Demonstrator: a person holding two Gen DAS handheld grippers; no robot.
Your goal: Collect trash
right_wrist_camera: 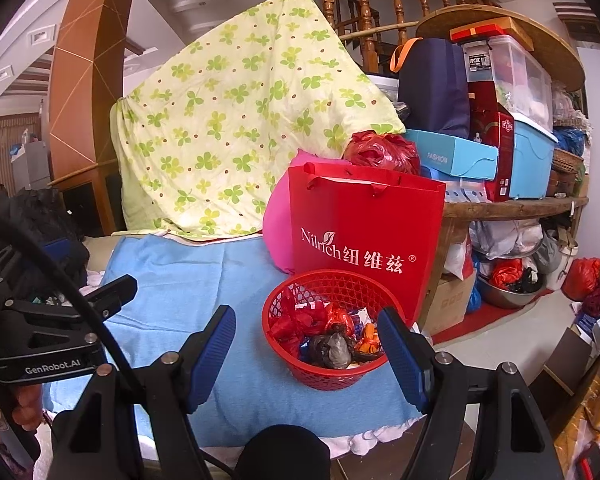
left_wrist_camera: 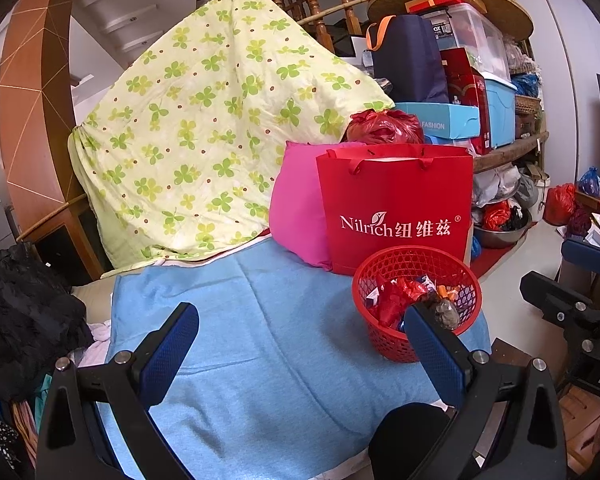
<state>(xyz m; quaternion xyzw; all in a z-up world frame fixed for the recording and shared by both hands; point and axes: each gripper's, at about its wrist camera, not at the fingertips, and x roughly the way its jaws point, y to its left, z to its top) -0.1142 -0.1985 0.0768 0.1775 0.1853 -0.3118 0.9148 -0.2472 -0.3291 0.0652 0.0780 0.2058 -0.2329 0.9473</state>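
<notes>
The round red plastic mesh basket (right_wrist_camera: 327,334) sits on the light blue towel-like cloth (left_wrist_camera: 260,332) that covers the table, right at the cloth's far right corner. It is already filled with crumpled trash: shiny red wrappers (right_wrist_camera: 306,318), an orange scrap and a grey-black wad of plastic film (right_wrist_camera: 332,350). No loose trash shows on the blue cloth itself, so by the look of it the collecting is close to done.

The right tongs (right_wrist_camera: 306,354) are spread wide and hold nothing; the basket lies just ahead of them, between the lines of their blue-padded fingers (right_wrist_camera: 212,354). The left tongs (left_wrist_camera: 302,354) are also spread and empty, with the basket ahead and to their right, partly hidden behind their right finger.

The main risk seems to be the basket's position. It stands near the table's edge, and the cloth under it can slide, so a push from the right tongs could shove it off toward the floor. Light wrappers heaped near the rim could spill if the basket tips. Directly behind it stands a glossy red paper gift bag with white lettering (right_wrist_camera: 366,232), touching or nearly so; a forward nudge could topple that bag against the pink cushion (right_wrist_camera: 278,224) beside it. The two tongs are also close together and could collide.
</notes>
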